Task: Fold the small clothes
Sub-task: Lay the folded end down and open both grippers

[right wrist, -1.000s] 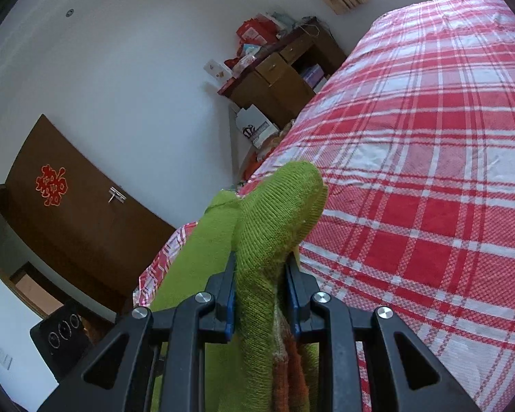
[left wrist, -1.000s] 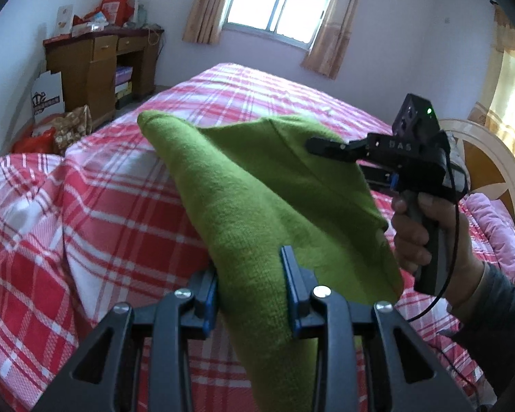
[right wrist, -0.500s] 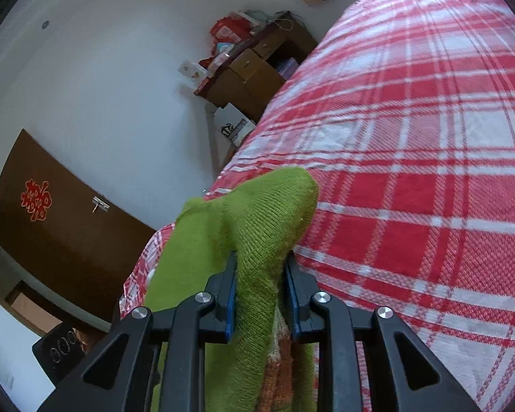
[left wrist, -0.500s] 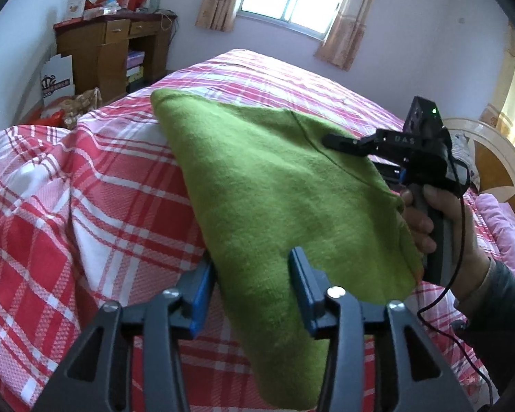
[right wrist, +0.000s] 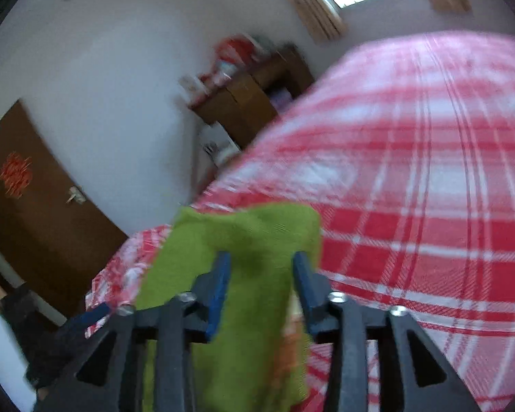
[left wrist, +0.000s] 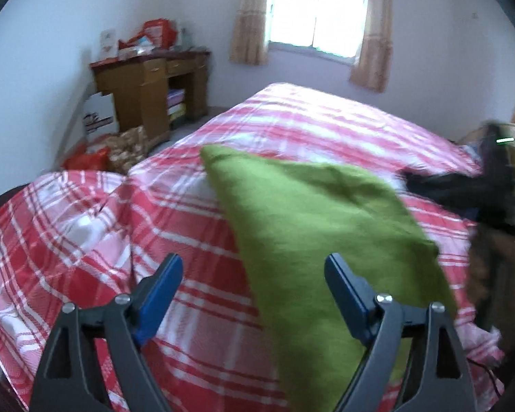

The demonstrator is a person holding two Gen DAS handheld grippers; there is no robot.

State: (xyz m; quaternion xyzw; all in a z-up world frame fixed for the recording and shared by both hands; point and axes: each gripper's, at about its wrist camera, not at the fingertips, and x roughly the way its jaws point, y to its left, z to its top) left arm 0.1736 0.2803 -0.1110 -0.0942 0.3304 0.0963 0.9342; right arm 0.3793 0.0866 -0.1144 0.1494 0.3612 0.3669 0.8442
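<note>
The green knitted garment (left wrist: pixel 319 240) lies folded on the red-and-white checked bedspread (left wrist: pixel 195 309), near the foot corner of the bed, one pointed corner of it reaching up toward the middle of the mattress. The left gripper (left wrist: pixel 254 288) stands over its near edge with the jaws spread wide; they have just been opening, and the blue pads touch nothing now, though the right-hand pad (left wrist: pixel 346 302) sits over the cloth while the left-hand one is over bare bedspread. The right gripper (right wrist: pixel 261 274) is at the far side of the garment, its jaws also just opened, about half spread; the green knit runs between the two blue fingers (right wrist: pixel 219 285), with a gap showing on each side, so it no longer pinches the cloth (the picture is smeared here, so how close the pads are to the wool I cannot say exactly). A strip of orange fabric (right wrist: pixel 288 353) shows under the green layer by the right gripper. From the left side the right gripper appears as a dark blur with a small green light (left wrist: pixel 504 140), and the hand (left wrist: pixel 491 267) under it is blurred too. Against the far wall stands a wooden desk (left wrist: pixel 147 82) heaped with red bags, a white carton (left wrist: pixel 98 116) leaning beside it, and a curtained window (left wrist: pixel 316 17) is lit behind the bed. A dark brown door (right wrist: pixel 34 213) with a red paper ornament is off to the side.
</note>
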